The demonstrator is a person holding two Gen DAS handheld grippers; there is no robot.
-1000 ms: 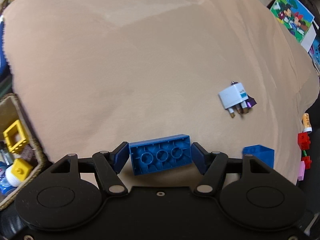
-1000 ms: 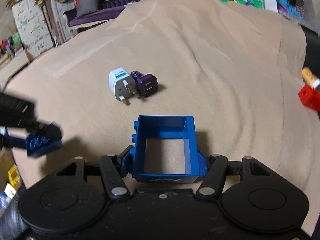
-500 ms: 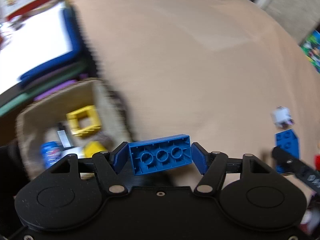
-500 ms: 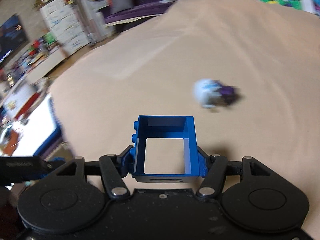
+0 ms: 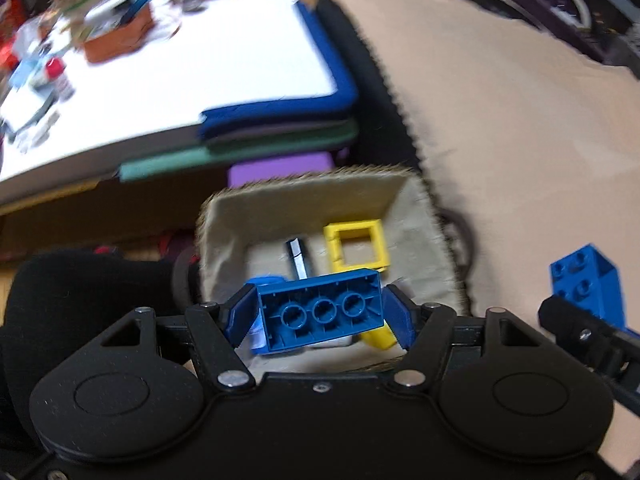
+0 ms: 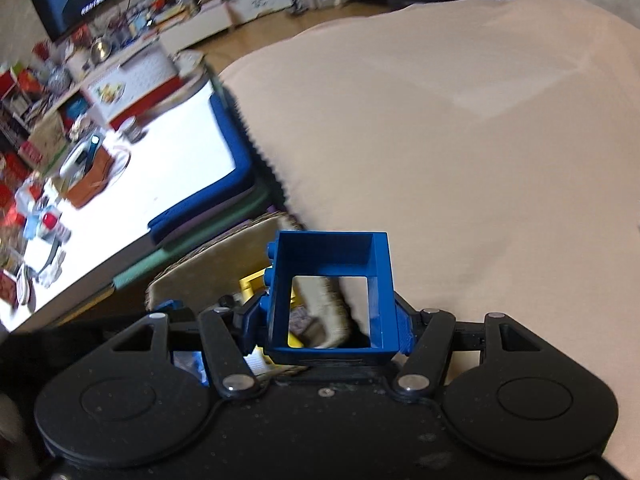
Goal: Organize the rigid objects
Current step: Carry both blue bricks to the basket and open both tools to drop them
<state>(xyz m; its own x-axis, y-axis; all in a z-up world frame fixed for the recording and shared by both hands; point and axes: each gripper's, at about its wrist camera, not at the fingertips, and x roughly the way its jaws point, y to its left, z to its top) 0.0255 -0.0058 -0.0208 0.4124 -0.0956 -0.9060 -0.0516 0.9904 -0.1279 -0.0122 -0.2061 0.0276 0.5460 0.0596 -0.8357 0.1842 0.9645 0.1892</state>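
You hold a blue brick [image 5: 320, 312] in your left gripper [image 5: 320, 314], clamped end to end between the pads with its hollow underside facing the camera. It hangs over the basket [image 5: 280, 204], above the things already lying inside. Your right gripper [image 6: 330, 320] is clamped on a blue frame block [image 6: 332, 292], open square toward the camera, at the basket's near corner where the beige blanket [image 6: 480, 140] ends.

Judging by the contents, the sorting is partly done: a yellow frame block [image 5: 358, 246], a yellow piece [image 5: 380, 338] and a few other small items, too blurred to name, already sit in the basket. Both blue pieces are not yet released, so two drops are left from what shows here; whether more remains on the blanket cannot be told from these views.

The brick looks well placed for release. The frame block seems closer to the rim than the middle, so carry it further over the opening first.
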